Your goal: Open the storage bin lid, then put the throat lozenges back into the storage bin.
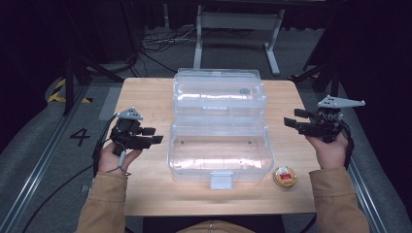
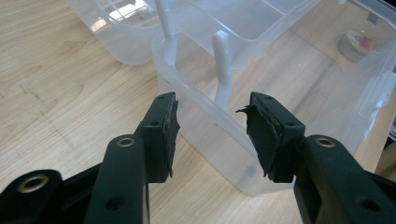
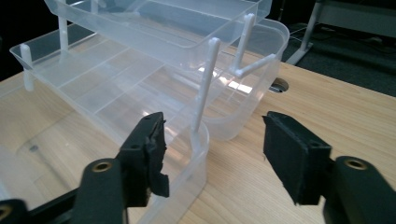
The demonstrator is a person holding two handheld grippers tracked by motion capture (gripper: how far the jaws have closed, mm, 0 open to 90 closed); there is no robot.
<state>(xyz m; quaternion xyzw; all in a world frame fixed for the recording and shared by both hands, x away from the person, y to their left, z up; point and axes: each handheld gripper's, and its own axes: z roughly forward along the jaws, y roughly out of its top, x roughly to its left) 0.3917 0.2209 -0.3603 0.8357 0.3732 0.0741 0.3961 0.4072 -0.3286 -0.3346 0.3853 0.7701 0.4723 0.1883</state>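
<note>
A clear plastic storage box stands open at the middle of the wooden table, its tiered trays raised on thin white arms and its latch facing the person. The left gripper is held level just beside the box's left wall, jaws spread, nothing between them; in the left gripper view the pads flank the near corner of the box without touching it. The right gripper is held level near the box's right wall, clear of it. Its jaws stand wide apart; in the right gripper view they frame the box corner and one white arm, with no contact visible. A small round tin with a red label lies on the table just beside the box's front right corner.
</note>
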